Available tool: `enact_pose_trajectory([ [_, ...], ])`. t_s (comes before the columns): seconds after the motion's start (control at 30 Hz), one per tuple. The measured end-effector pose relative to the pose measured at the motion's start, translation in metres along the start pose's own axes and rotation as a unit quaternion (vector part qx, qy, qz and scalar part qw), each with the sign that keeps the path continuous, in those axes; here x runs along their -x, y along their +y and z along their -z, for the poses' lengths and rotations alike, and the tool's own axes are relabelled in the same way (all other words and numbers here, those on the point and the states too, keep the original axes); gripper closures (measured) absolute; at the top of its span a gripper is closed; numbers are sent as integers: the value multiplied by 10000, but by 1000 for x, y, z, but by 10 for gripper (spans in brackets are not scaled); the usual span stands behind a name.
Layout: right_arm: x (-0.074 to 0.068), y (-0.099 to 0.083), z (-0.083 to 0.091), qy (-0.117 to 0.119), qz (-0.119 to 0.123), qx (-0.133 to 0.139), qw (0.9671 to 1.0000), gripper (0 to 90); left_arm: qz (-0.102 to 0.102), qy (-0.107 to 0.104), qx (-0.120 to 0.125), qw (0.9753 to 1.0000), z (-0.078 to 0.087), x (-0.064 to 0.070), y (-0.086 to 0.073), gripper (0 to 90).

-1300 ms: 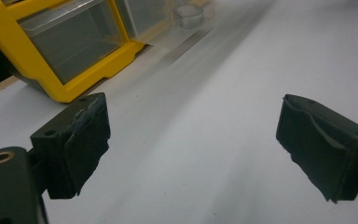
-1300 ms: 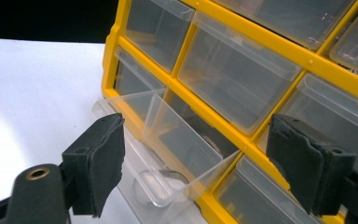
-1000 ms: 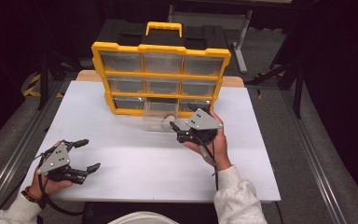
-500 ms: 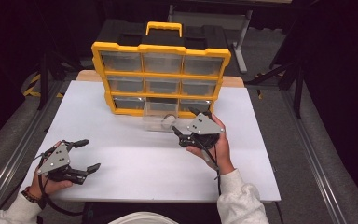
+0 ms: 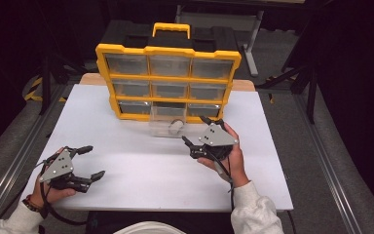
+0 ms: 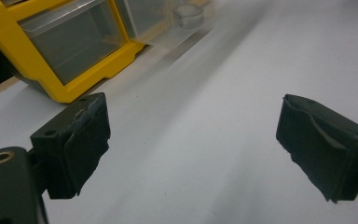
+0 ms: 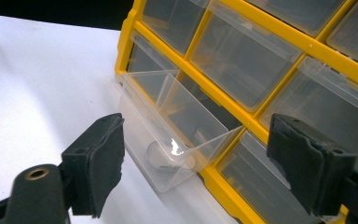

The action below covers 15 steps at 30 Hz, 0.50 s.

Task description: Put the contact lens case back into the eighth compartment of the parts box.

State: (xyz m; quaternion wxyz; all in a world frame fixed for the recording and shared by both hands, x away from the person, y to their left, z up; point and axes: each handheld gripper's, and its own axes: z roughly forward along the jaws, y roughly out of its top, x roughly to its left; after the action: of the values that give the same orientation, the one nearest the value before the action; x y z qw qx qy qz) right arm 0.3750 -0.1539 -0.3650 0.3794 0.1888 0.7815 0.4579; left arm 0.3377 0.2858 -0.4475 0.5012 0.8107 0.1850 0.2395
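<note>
So there's a yellow plastic organizer cabinet with clear little drawers [image 5: 168, 78] standing upright at the far side of the white bench [image 5: 141, 165], three rows of three. The clear plastic drawer in the middle of the bottom row [image 5: 168, 127] is pulled out toward the person and sits on the bench just in front of the cabinet. Inside it there's a small pale roundish thing [image 5: 176, 127], too blurry to tell what it is.

The right gripper [image 5: 197, 131] is held in the person's right hand [image 5: 231, 156] just beside that pulled-out drawer, off to its right, not touching it. Its black fingers [image 7: 98, 161] are spread wide with nothing between them, and in the right gripper view they frame the open drawer [image 7: 172, 130] and the roundish thing [image 7: 168, 156] in it.

The left gripper [image 5: 91, 162] is well apart from all that, down near the front left corner of the bench, held in the left hand [image 5: 53, 192]. Its fingers [image 6: 74, 144] are spread wide too, just bare bench between them, with the cabinet's bottom corner [image 6: 65, 51] up ahead.
</note>
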Motion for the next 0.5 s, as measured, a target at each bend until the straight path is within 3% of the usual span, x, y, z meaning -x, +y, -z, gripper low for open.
enact_pose_trajectory([
  [0.5,-3,-8,11,32,95,-125,9999,194,-24,1,-23,10000,-1,0,0,110],
])
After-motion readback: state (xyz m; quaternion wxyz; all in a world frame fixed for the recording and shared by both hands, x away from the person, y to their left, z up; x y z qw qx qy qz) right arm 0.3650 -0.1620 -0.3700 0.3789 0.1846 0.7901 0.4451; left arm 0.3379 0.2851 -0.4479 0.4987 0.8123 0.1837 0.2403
